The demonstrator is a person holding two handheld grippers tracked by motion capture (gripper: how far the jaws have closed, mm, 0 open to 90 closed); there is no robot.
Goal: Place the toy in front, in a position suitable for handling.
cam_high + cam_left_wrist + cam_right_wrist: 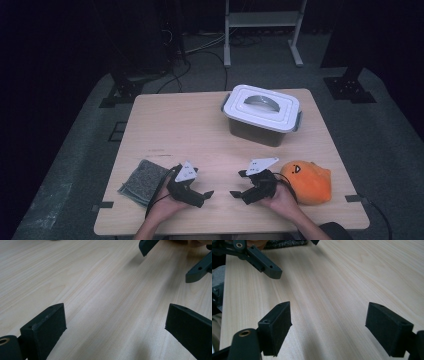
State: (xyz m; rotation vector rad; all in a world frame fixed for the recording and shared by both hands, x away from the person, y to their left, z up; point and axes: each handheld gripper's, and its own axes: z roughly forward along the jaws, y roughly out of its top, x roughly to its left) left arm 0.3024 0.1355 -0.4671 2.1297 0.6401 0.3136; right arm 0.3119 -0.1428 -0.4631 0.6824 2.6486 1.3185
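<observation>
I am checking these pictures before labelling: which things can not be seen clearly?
- White-lidded box, high view: the closed lid hides its contents.
- Grey cloth, high view: the left hand-held gripper covers its right edge.
- Orange plush toy, high view: face too small to read.

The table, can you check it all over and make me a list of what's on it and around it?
Surface: light wooden table, bare between the things.
Job's things: orange plush toy by the right hand, grey cloth by the left; both untouched.
Clutter: lidded white box with a grey handle, at the far side.
Grippers: left gripper and right gripper low over the near edge, facing each other, jaws apart, nothing between them.
Cables: a black one trails from each gripper; more lie on the floor behind.
Surroundings: grey floor, white frame legs, dark stand bases.
</observation>
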